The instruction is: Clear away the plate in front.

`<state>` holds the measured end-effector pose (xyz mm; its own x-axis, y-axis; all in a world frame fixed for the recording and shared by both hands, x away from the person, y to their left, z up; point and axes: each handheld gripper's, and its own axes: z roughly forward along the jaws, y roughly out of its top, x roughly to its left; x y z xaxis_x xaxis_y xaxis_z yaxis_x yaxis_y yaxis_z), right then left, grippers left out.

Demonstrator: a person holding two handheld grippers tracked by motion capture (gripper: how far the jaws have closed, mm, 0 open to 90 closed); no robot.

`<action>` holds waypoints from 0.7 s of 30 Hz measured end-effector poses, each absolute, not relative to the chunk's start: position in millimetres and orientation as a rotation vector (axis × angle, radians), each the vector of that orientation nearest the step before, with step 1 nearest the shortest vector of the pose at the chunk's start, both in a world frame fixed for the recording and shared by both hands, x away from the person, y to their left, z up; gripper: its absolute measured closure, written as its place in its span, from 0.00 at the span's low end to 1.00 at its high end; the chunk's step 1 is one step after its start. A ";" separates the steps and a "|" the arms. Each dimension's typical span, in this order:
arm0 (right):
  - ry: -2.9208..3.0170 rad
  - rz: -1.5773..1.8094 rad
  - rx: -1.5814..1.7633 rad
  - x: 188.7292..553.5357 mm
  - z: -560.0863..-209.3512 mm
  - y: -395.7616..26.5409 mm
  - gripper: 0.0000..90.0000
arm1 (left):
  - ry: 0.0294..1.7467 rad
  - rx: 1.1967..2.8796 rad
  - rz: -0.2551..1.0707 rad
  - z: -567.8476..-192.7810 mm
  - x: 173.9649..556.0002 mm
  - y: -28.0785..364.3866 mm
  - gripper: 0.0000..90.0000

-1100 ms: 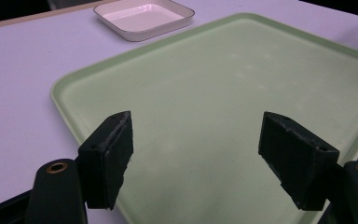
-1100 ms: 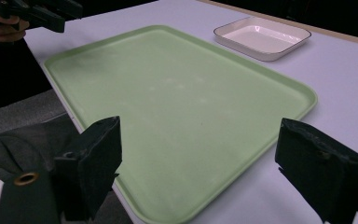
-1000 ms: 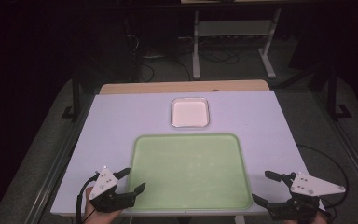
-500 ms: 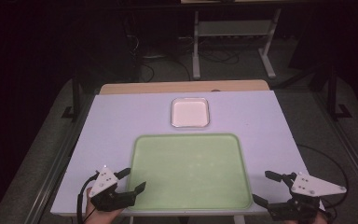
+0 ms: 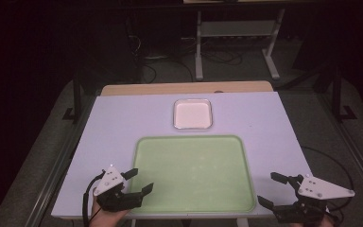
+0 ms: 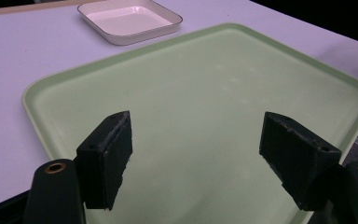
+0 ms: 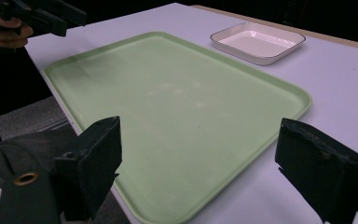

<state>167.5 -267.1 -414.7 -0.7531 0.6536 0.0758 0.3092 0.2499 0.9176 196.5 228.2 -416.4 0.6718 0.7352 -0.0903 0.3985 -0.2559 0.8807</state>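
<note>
— Looking from the left first: what has changed in the last second?

— Almost nothing. The left gripper (image 5: 135, 183) has moved only a little at the near left corner of the green tray (image 5: 194, 161), and the right gripper (image 5: 273, 190) stays near the tray's near right corner. I think no action has started yet.

— How do the hands stand?

— The left gripper points to the right, its tips over the tray's edge, jaws spread wide, holding nothing. In the right gripper view the jaws are also wide apart and empty, and they point toward the tray.

— And the other things?

— The tray lies flat and empty on the white table (image 5: 113, 127). Just behind it, apart from it, is a small white dish (image 5: 193, 114), also empty.
</note>
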 end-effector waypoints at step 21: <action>2.177 1.510 0.893 166.9 -412.9 -273.9 0.15 | 0.845 1.898 0.404 -393.1 222.3 209.4 0.25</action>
